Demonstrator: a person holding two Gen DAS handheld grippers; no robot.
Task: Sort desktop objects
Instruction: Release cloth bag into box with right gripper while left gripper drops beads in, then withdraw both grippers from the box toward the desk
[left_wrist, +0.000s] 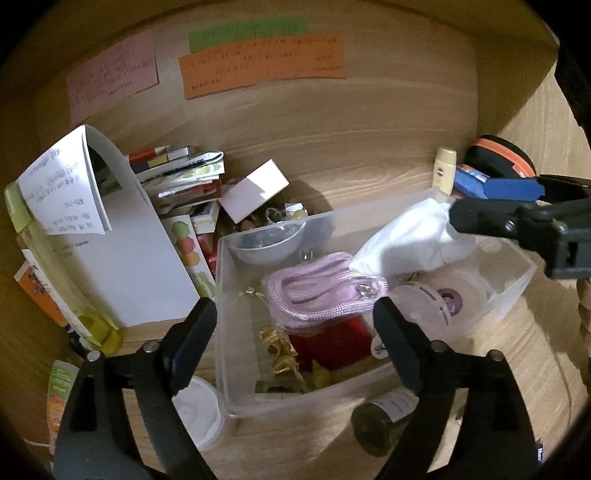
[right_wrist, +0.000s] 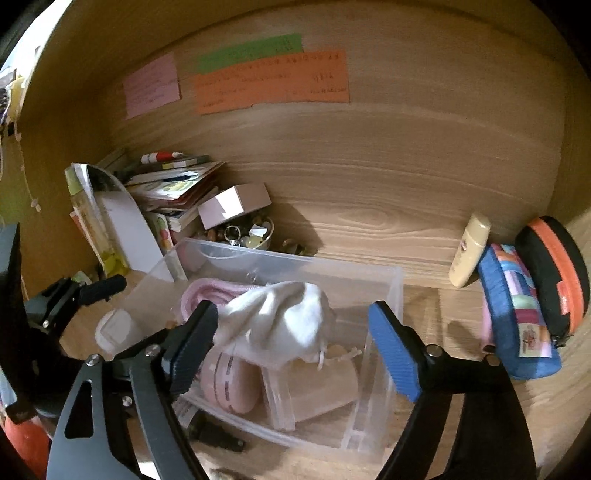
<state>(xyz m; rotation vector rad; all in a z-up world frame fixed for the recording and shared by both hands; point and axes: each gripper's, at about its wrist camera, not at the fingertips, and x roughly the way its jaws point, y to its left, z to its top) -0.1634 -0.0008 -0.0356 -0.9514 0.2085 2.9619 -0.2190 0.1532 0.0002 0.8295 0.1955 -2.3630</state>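
Right gripper (right_wrist: 291, 350) jaws wide apart, gripping nothing; white pouch (right_wrist: 280, 325) lies between them, resting on contents of clear bin (right_wrist: 384, 295). Left gripper (left_wrist: 295, 332) also spread, empty, over bin. Advice: withdraw straight up, avoid snagging drawstring. Surface: wood desk (right_wrist: 369, 229), cluttered; paper notes (right_wrist: 273, 81) on back panel.

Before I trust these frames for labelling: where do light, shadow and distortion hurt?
Left wrist view: white cloth pouch blown out by glare, corners vignetted black. Right wrist view: wooden back panel bowed by the fisheye, hard shadow beside the pink cardboard box.
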